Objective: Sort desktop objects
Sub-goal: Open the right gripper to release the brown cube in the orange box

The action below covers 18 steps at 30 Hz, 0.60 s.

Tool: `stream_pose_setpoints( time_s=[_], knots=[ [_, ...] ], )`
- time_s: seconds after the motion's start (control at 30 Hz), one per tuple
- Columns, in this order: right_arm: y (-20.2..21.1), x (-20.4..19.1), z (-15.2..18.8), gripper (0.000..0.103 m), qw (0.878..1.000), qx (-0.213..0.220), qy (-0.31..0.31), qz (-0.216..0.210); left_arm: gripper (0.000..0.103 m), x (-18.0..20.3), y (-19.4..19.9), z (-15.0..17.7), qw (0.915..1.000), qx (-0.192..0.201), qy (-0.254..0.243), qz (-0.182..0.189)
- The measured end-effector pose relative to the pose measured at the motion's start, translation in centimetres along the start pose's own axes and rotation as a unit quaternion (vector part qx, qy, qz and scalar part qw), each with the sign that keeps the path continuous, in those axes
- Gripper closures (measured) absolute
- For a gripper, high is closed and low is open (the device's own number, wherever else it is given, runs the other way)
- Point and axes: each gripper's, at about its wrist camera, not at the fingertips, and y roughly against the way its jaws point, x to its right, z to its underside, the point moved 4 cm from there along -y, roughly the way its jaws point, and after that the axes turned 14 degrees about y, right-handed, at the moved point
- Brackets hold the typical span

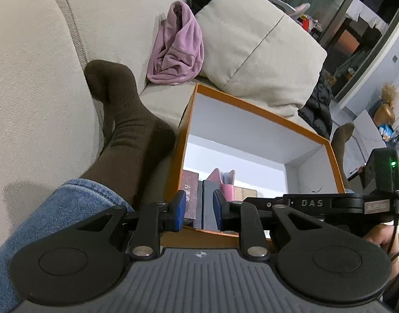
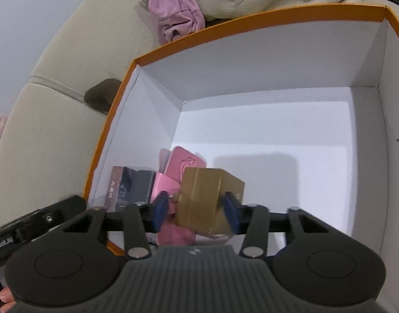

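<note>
one gold box (image 2: 210,203) sits between my right fingers (image 2: 197,212), tilted on a corner, down inside the orange box (image 2: 264,17) with the white lining. the right-hand blue pad (image 2: 232,215) presses its side; the left-hand pad looks to be just at its edge, and i cannot tell for sure that it touches, though the box hangs tilted as if grasped. under and beside the gold box lie pink cases (image 2: 183,165), one with an embossed mark on its lid, and next to them a dark box (image 2: 133,186) with a brownish end, all crowded into the near left corner of the orange box. most of its white floor is bare.

my left fingers (image 1: 198,210) hover at the near rim of the same orange box (image 1: 254,107), a narrow gap between the blue pads and nothing pinched in them; through the gap i see the dark box (image 1: 190,190) and a pink case (image 1: 227,182) below.

the orange box rests on a beige sofa (image 1: 42,78), touching a cushion (image 1: 251,41) at its far side. a lilac garment (image 1: 178,49) lies crumpled just beside that cushion. a leg in blue denim (image 1: 56,214) and a dark brown sock (image 1: 126,120) stretches along the sofa left of the box.
</note>
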Motion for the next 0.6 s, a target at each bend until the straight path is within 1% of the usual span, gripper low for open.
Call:
stream_pose_setpoints(
  time_s=[0.03,0.1,0.13,0.27,0.5,0.6],
  knots=[
    [-0.1,0.0,0.1,0.062,1.000,0.000,0.002,0.004,0.077,0.0,0.1,0.0,1.0000,0.002,0.001,0.001],
    [-0.3,0.1,0.1,0.073,1.000,-0.006,0.007,0.009,0.077,0.0,0.3,0.0,1.0000,0.008,-0.002,-0.004],
    [-0.4,-0.1,0.3,0.074,1.000,-0.012,0.011,0.008,0.077,0.0,0.4,0.0,0.9999,0.010,-0.002,-0.004],
    [-0.5,-0.5,0.7,0.075,0.999,-0.026,0.025,0.009,0.077,-0.2,0.7,0.1,1.0000,0.008,0.001,0.005],
    [-0.4,-0.5,1.1,0.076,0.999,-0.029,0.027,0.006,0.077,0.1,1.5,0.7,0.9998,0.010,-0.008,0.014],
    [-0.4,-0.8,1.2,0.075,0.999,-0.021,0.036,0.014,0.077,0.3,1.9,1.2,0.9997,0.010,-0.013,0.018]
  ],
)
